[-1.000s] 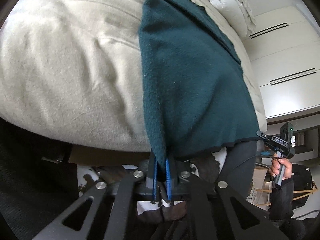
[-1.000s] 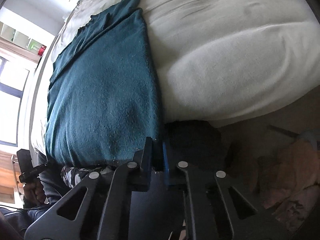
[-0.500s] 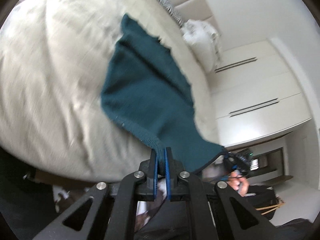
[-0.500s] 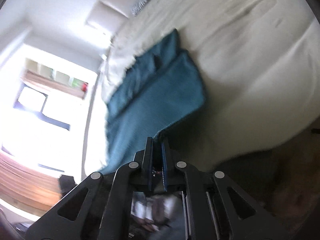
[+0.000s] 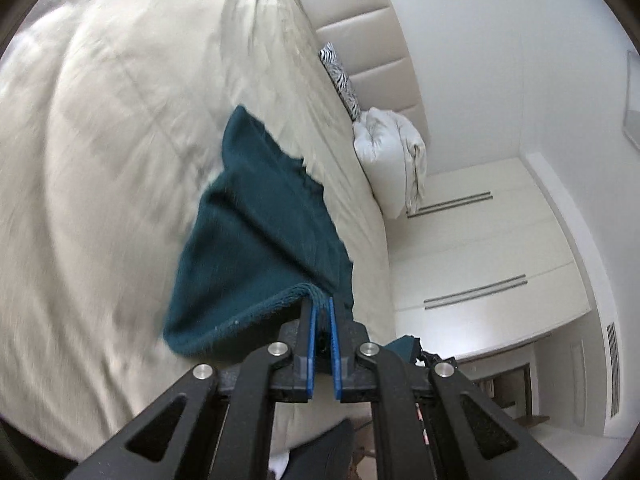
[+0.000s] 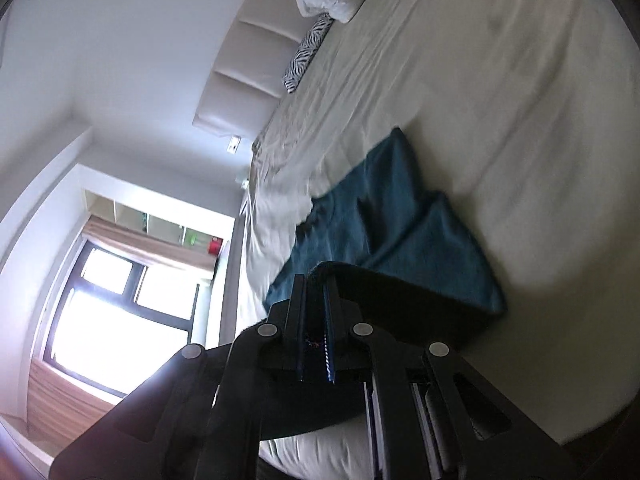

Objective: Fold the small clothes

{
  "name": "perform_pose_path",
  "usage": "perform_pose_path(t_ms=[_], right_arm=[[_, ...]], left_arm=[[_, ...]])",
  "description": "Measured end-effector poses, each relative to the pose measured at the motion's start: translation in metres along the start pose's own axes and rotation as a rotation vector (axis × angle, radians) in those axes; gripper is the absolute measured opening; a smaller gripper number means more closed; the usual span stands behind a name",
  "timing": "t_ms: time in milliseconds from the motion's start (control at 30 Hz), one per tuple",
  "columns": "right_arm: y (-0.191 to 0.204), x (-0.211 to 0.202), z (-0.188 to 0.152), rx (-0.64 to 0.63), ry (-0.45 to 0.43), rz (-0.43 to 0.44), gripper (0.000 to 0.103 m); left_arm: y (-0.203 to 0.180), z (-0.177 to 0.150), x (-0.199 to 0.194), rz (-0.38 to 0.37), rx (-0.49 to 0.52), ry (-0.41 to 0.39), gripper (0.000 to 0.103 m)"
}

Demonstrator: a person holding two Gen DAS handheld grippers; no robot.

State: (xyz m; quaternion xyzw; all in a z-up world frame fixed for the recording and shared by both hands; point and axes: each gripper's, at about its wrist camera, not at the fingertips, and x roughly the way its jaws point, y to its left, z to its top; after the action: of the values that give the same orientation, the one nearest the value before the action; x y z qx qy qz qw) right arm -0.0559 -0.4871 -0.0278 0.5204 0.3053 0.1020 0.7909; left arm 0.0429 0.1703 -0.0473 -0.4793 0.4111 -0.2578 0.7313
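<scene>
A home bedroom: ahead of the fingers lies a bed (image 5: 100,128) with cream bedding, a padded headboard (image 6: 244,80), white pillows (image 5: 392,156), fitted wardrobes (image 5: 480,256) and a curtained window (image 6: 116,304).

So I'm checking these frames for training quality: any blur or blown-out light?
Left wrist view: motion blur smears the beige bedsheet and the teal garment. Right wrist view: the window is overexposed and flares, and the right hand-held gripper is in dark silhouette.
</scene>
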Motion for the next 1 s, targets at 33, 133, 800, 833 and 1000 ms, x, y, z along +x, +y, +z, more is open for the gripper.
perform_pose_path(t_ms=[33, 133, 800, 833, 1000], right_arm=[[0.001, 0.007, 0.007, 0.002, -0.008, -0.002, 0.007], [0.006, 0.026, 0.026, -0.008, -0.035, -0.015, 0.007], [-0.029, 0.198, 0.145, 0.021, -0.079, -0.215, 0.007], [-0.033, 0.206, 0.148, 0.026, -0.077, -0.228, 0.007], [-0.058, 0.251, 0.16, 0.035, -0.014, -0.31, 0.008]], left_arm=[[-0.001, 0.005, 0.003, -0.005, -0.004, -0.007, 0.007], [-0.003, 0.024, 0.014, 0.0, -0.003, -0.032, 0.007], [0.01, 0.172, 0.136, 0.186, 0.032, -0.094, 0.006], [0.016, 0.178, 0.142, 0.2, 0.023, -0.097, 0.006], [0.042, 0.192, 0.161, 0.256, -0.015, -0.09, 0.006]])
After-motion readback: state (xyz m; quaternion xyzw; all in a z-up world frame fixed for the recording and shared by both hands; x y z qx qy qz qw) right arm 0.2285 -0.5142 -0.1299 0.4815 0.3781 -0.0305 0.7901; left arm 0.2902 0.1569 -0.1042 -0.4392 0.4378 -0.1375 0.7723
